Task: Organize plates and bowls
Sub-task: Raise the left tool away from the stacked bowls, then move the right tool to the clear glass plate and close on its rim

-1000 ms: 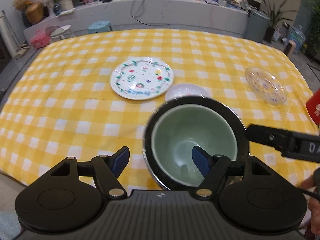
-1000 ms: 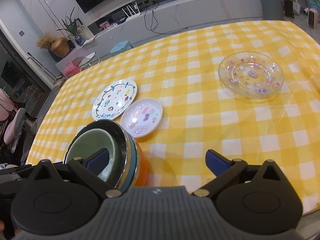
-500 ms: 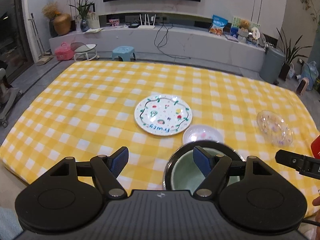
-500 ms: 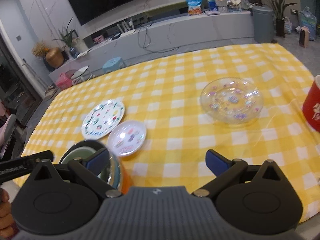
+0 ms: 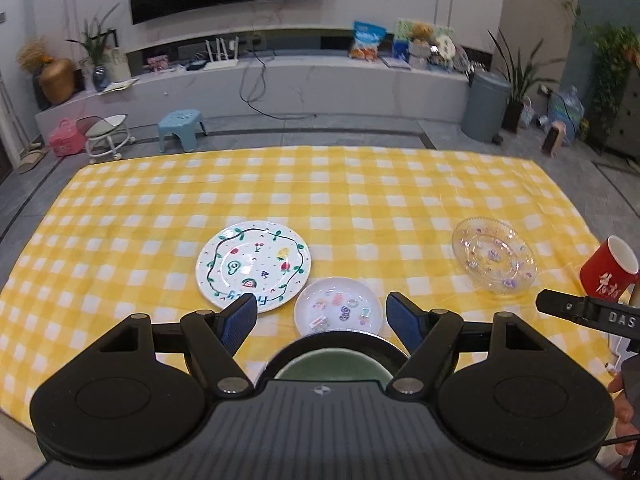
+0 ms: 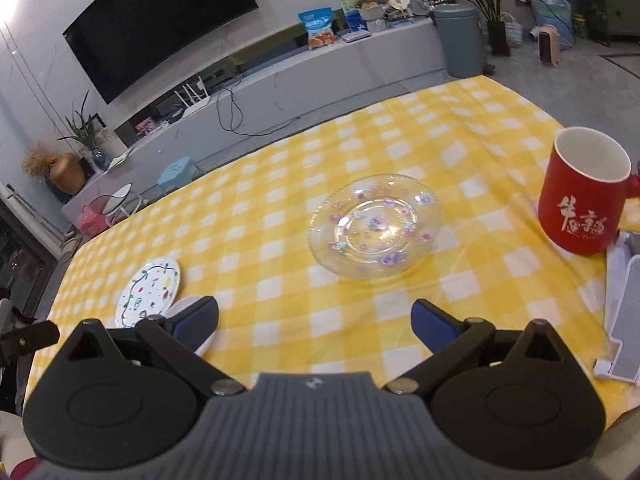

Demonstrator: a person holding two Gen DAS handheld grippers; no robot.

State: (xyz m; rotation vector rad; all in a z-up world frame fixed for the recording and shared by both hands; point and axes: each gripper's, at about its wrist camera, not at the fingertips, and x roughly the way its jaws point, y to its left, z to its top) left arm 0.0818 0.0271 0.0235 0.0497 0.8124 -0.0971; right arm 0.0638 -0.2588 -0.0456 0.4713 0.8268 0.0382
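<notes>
Straight ahead of the right hand-held gripper (image 6: 314, 320), whose jaws stand wide apart with nothing between them, lies the clear glass plate (image 6: 376, 226), flat on the yellow checked worktop (image 6: 280, 184) and apart from everything else. It is round, so it has no long axis to line up on; a rim grasp from the near edge looks the likely way in. The right side is the nearer one to it, by my judgement.

Over on the left, the left hand-held gripper (image 5: 322, 318) is also spread open and empty, hovering above the stacked bowls (image 5: 332, 362), of which only the green inside and dark rim show. Just beyond lies the small white plate (image 5: 339, 309), and just beside that the larger painted plate (image 5: 253, 266).

A red mug (image 6: 582, 196) stands to the right of the glass plate, near enough to mind on a sideways swing. Nothing blocks the direct path.
</notes>
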